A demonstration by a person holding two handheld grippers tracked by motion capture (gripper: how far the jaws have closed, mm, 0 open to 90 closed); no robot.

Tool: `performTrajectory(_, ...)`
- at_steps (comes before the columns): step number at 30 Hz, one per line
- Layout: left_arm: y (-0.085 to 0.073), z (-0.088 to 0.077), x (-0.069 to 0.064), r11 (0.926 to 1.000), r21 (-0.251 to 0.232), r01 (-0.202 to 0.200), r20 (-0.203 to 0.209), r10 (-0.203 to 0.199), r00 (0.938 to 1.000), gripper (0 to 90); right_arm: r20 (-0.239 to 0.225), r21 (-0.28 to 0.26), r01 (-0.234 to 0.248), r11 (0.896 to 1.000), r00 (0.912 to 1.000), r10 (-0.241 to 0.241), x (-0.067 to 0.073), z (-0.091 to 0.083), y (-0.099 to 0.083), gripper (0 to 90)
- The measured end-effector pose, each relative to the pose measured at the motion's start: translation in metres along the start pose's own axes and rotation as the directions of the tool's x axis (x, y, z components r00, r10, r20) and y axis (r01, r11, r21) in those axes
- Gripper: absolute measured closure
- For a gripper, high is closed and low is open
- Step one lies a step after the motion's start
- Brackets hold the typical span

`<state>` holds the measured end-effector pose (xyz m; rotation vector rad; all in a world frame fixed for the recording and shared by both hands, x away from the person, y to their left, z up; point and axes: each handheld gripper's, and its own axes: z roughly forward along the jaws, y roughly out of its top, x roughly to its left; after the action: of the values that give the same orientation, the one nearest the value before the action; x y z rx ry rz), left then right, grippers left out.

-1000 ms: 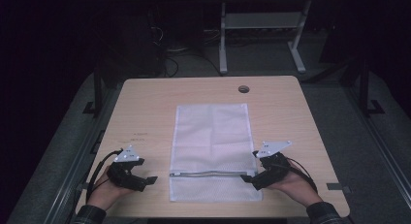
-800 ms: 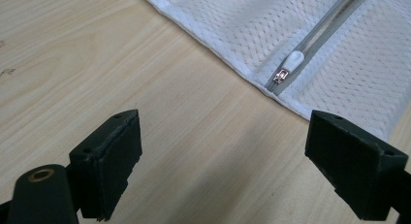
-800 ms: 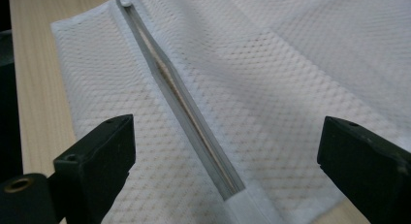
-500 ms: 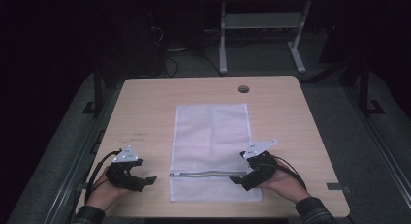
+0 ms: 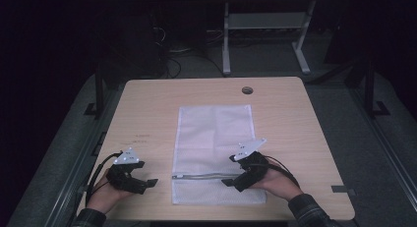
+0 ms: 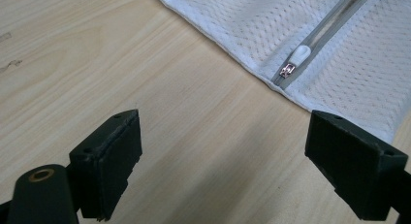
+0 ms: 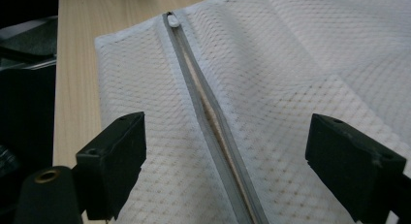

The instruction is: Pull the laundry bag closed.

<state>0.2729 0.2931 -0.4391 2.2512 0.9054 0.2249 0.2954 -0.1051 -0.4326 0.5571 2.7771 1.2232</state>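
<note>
A white mesh laundry bag (image 5: 214, 153) lies flat on the wooden table (image 5: 147, 109), its long axis running away from me and its zipper (image 5: 201, 177) crossing the near end from side to side. My right gripper (image 5: 235, 180) hovers over the right part of that zipper with its jaws spread wide and nothing between them; in the right gripper view the zipper track (image 7: 213, 132) runs straight ahead between the jaws, gaping open so the wood shows through. The zipper pull (image 6: 294, 59), with its white tab, sits at the bag's left edge, the far end of the track from my right gripper. My left gripper (image 5: 145, 184) rests on bare table just beside that edge, jaws likewise wide apart and empty, and it is clearly the nearer one: in its own view the pull lies ahead and to the right. I judge the left should take the pull while the right pins the mesh.
</note>
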Motion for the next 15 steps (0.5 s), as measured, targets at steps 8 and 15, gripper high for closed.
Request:
performTrajectory(8, -0.001, 0.0, 0.0, 1.0, 0.003, -0.001, -0.001, 0.001, 1.0, 12.6, -0.031, 0.011, 0.016, 1.0, 0.9994, -0.016, 0.003, 0.012, 0.014, 17.1)
performTrajectory(15, 0.0, 0.0, 0.001, 1.0, 0.002, -0.002, -0.001, 0.002, 1.0, 12.7, -0.064, 0.003, 0.04, 0.999, 0.9972, -0.039, 0.007, 0.023, 0.025, 27.1)
